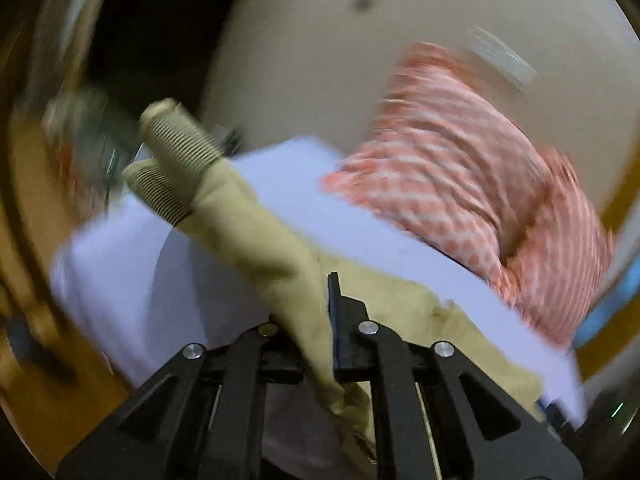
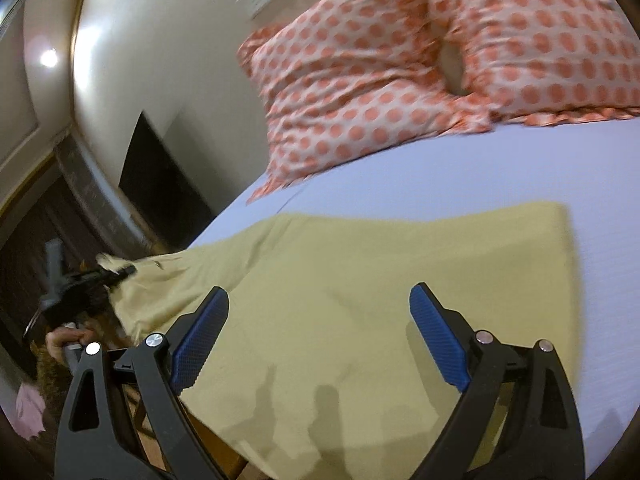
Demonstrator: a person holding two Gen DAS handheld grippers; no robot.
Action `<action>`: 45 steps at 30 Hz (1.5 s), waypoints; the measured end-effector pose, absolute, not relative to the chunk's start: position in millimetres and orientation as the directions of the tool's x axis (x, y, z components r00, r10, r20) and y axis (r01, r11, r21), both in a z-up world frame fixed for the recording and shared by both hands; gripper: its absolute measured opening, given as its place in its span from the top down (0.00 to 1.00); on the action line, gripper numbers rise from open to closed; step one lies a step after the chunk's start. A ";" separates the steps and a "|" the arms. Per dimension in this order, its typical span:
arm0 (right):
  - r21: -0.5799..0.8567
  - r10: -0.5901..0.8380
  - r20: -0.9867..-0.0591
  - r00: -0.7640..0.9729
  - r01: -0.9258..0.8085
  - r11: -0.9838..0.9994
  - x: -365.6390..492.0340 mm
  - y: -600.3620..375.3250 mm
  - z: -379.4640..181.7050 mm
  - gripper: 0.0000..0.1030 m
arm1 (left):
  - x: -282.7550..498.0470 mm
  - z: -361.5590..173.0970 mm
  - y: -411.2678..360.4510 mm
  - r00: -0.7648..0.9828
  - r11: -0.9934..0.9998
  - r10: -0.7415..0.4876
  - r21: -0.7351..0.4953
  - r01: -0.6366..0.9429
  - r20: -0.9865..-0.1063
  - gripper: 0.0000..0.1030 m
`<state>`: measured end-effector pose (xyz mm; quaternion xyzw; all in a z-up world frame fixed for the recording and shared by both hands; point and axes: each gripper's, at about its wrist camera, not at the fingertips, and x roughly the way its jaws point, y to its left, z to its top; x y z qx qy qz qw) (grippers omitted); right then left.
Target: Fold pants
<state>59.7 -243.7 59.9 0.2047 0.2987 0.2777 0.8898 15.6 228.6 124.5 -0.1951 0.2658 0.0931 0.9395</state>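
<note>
Khaki pants (image 2: 320, 292) lie spread on a bed with a pale lavender sheet (image 2: 480, 184). My right gripper (image 2: 318, 320) is open and empty, hovering just above the middle of the pants. My left gripper (image 1: 320, 320) is shut on the pants (image 1: 256, 232), pinching a bunched leg whose ribbed cuffs (image 1: 176, 160) stick up and away, lifted off the bed. In the right wrist view the left gripper (image 2: 120, 272) shows at the bed's left edge, holding the end of the fabric. The left wrist view is motion-blurred.
Two pillows with orange dots (image 2: 360, 80) (image 2: 552, 32) lie at the head of the bed, also blurred in the left wrist view (image 1: 460, 184). A beige wall (image 2: 160, 40) and dark furniture (image 2: 160, 184) stand left of the bed. The bed's front edge runs under my right gripper.
</note>
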 end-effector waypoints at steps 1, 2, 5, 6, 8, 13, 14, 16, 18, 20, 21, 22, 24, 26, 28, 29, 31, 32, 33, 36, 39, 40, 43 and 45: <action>0.537 0.600 -0.407 0.689 -0.351 0.767 60.2 -254.4 62.5 0.09 | 24.3 138.8 201.8 0.854 0.942 0.067 -0.249 -0.225 -0.516 0.92; 0.547 0.576 -0.392 0.717 -0.322 0.773 59.6 -269.4 65.6 0.09 | 32.8 152.5 164.3 0.869 0.977 0.048 -0.158 -0.144 -0.493 0.92; 0.580 0.487 -0.350 0.800 -0.222 0.783 53.6 -318.8 74.8 0.09 | 41.3 161.7 52.7 0.882 0.987 -0.091 0.073 0.140 -0.461 0.91; 0.591 0.445 -0.339 0.829 -0.180 0.786 49.0 -338.1 77.1 0.09 | 39.9 156.5 22.1 0.870 0.966 -0.146 0.121 0.228 -0.471 0.90; 0.604 0.396 -0.331 0.856 -0.130 0.786 43.9 -362.1 77.8 0.09 | 33.8 129.5 -43.0 0.806 0.885 -0.258 0.204 0.419 -0.533 0.90; 0.634 0.394 -0.382 0.836 -0.073 0.770 46.0 -391.2 68.3 0.09 | 20.9 44.5 -115.0 0.651 0.718 -0.288 0.291 0.632 -0.702 0.88; 0.626 0.417 -0.410 0.811 -0.082 0.775 51.2 -387.4 65.2 0.09 | 16.2 35.4 -118.4 0.653 0.705 -0.277 0.313 0.636 -0.705 0.87; 0.588 0.435 -0.474 0.766 -0.093 0.803 61.3 -376.2 60.1 0.13 | 6.4 33.2 -123.8 0.696 0.683 -0.255 0.384 0.621 -0.671 0.81; 0.549 0.458 -0.538 0.708 -0.119 0.828 74.5 -358.9 53.1 0.24 | -6.8 42.5 -118.0 0.688 0.663 -0.301 0.374 0.649 -0.660 0.77; 0.526 0.472 -0.596 0.649 -0.127 0.841 88.5 -345.5 42.4 0.29 | -19.8 59.9 -107.2 0.665 0.657 -0.371 0.323 0.681 -0.648 0.64; 0.521 0.478 -0.633 0.609 -0.121 0.845 98.1 -339.6 34.7 0.34 | -26.9 67.4 -99.3 0.650 0.660 -0.412 0.283 0.696 -0.639 0.52; 0.521 0.482 -0.650 0.588 -0.118 0.845 101.8 -336.8 30.0 0.38 | -31.2 75.5 -88.5 0.632 0.666 -0.450 0.235 0.708 -0.630 0.47; 0.493 0.468 -0.664 0.582 -0.130 0.860 107.0 -330.8 28.1 0.42 | -25.7 93.6 -57.0 0.633 0.735 -0.481 0.114 0.668 -0.606 0.38; 0.520 0.519 -0.664 0.539 -0.166 0.838 106.7 -324.1 25.4 0.50 | 1.7 102.9 -8.5 0.675 0.848 -0.440 -0.026 0.529 -0.593 0.28; 0.530 0.539 -0.664 0.518 -0.183 0.828 105.8 -320.2 24.6 0.58 | 39.1 95.2 45.4 0.675 0.922 -0.376 -0.181 0.343 -0.636 0.27; 0.537 0.547 -0.663 0.512 -0.185 0.823 106.5 -321.8 24.3 0.58 | 52.1 88.2 63.9 0.659 0.932 -0.361 -0.234 0.277 -0.659 0.27; 0.619 0.604 -0.628 0.491 -0.157 0.770 110.6 -332.8 19.2 0.58 | 68.9 73.0 88.1 0.619 0.932 -0.358 -0.308 0.192 -0.699 0.28; 0.654 0.630 -0.608 0.483 -0.145 0.742 112.3 -336.8 15.9 0.58 | 77.8 63.5 96.0 0.586 0.921 -0.381 -0.352 0.170 -0.715 0.28; 0.670 0.643 -0.597 0.479 -0.143 0.729 112.4 -338.2 15.3 0.58 | 81.1 58.6 98.1 0.571 0.916 -0.390 -0.369 0.159 -0.723 0.28; 0.684 0.670 -0.586 0.456 -0.165 0.711 112.4 -334.3 15.3 0.58 | 91.9 46.2 91.9 0.514 0.896 -0.435 -0.414 0.164 -0.739 0.28; 0.687 0.685 -0.584 0.436 -0.185 0.703 112.3 -332.0 16.6 0.58 | 110.0 34.3 82.0 0.449 0.858 -0.508 -0.477 0.191 -0.735 0.28; 0.691 0.697 -0.582 0.419 -0.196 0.695 112.5 -329.4 16.5 0.59 | 112.2 33.0 79.4 0.449 0.852 -0.517 -0.487 0.191 -0.728 0.28; 0.776 0.789 -0.520 0.326 -0.206 0.596 113.1 -320.2 7.0 0.80 | 119.6 31.0 76.4 0.434 0.842 -0.532 -0.509 0.180 -0.727 0.59; 0.789 0.805 -0.489 0.337 -0.224 0.573 112.6 -320.1 12.4 0.84 | 123.3 34.8 77.4 0.433 0.822 -0.560 -0.539 0.185 -0.706 0.80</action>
